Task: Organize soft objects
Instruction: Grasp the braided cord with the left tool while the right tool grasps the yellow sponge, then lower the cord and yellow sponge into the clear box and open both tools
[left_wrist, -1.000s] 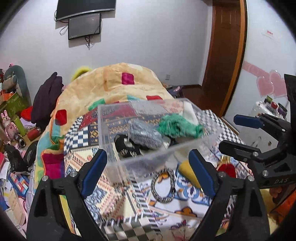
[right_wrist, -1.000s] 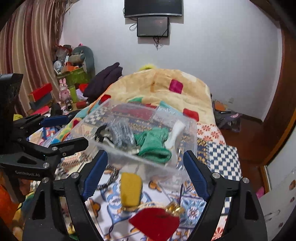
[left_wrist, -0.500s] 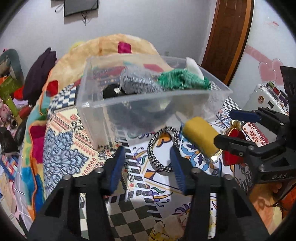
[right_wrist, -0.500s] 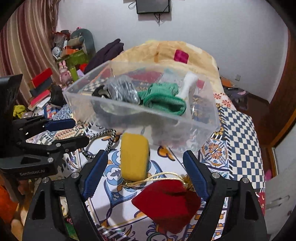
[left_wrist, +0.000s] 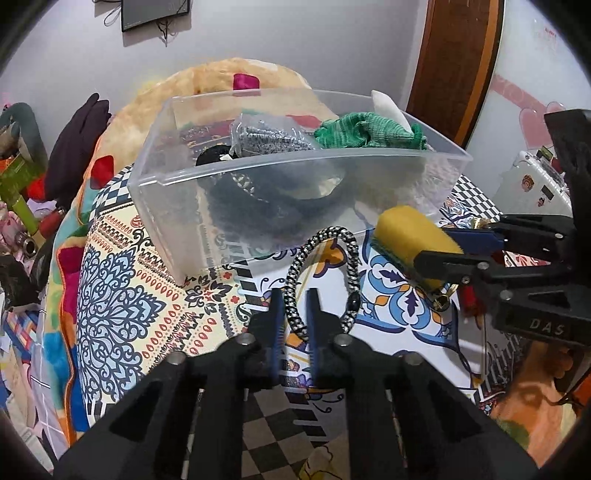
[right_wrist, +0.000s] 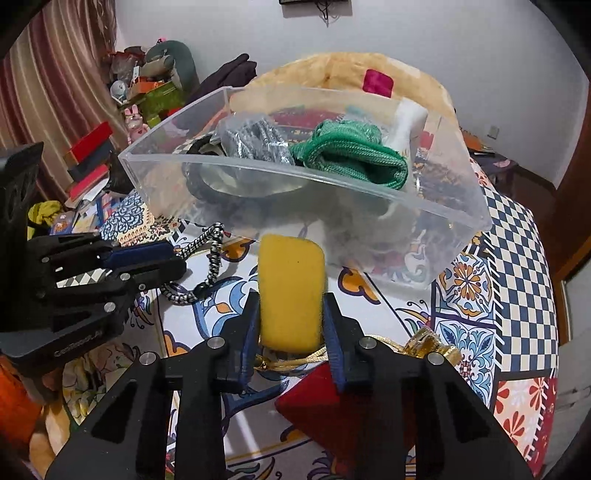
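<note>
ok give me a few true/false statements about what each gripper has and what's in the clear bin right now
1. The right gripper is closed on the yellow sponge. True.
2. The left gripper holds the green knitted cloth. False: its fingers pinch the black-and-white braided cord loop; the green cloth lies in the clear plastic bin.
3. The red pouch is inside the bin. False: it lies on the patterned bedspread, under the right gripper.
4. A grey bundle wrapped in clear plastic sits in the bin beside the green cloth. True.
5. The bin is empty. False: it holds several soft items.
</note>
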